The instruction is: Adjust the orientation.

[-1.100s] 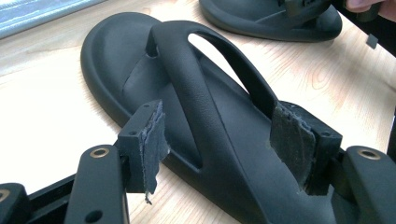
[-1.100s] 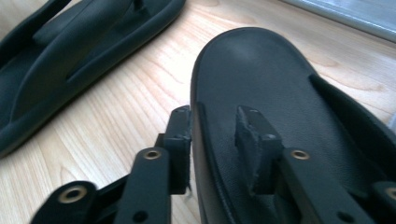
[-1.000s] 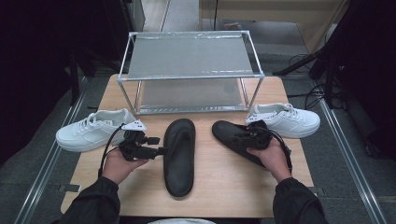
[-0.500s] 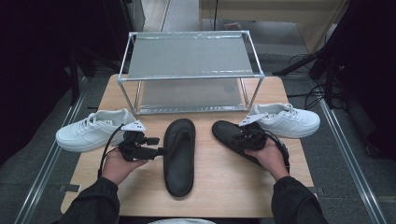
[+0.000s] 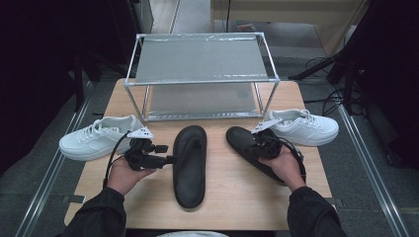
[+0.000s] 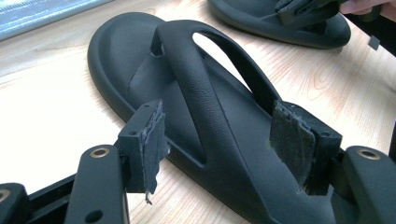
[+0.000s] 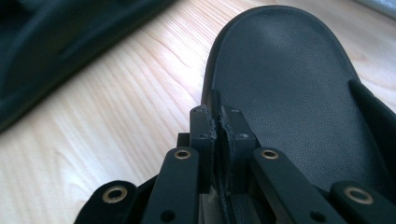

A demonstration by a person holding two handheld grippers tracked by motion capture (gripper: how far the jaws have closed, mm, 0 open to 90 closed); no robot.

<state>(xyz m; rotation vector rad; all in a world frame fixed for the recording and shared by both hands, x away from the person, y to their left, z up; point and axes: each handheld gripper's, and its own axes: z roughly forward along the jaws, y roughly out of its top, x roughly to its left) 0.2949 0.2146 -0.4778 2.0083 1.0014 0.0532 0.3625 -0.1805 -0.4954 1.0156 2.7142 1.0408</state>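
Unbranded black sandals (image 5: 189, 165) between grippers

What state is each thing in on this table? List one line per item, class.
Left tongs: open, straddling the left sandal's strap.
Right tongs: shut on the right sandal's edge.
Left sandal: flat on the table.
Right sandal: gripped.
Two white sneakers: upright, untouched.
Metal rack: empty.

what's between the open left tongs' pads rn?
The black sandal: its strap and outer edge sit between the left tongs' pads, which aren't closed on it. Left gripper view shows it.
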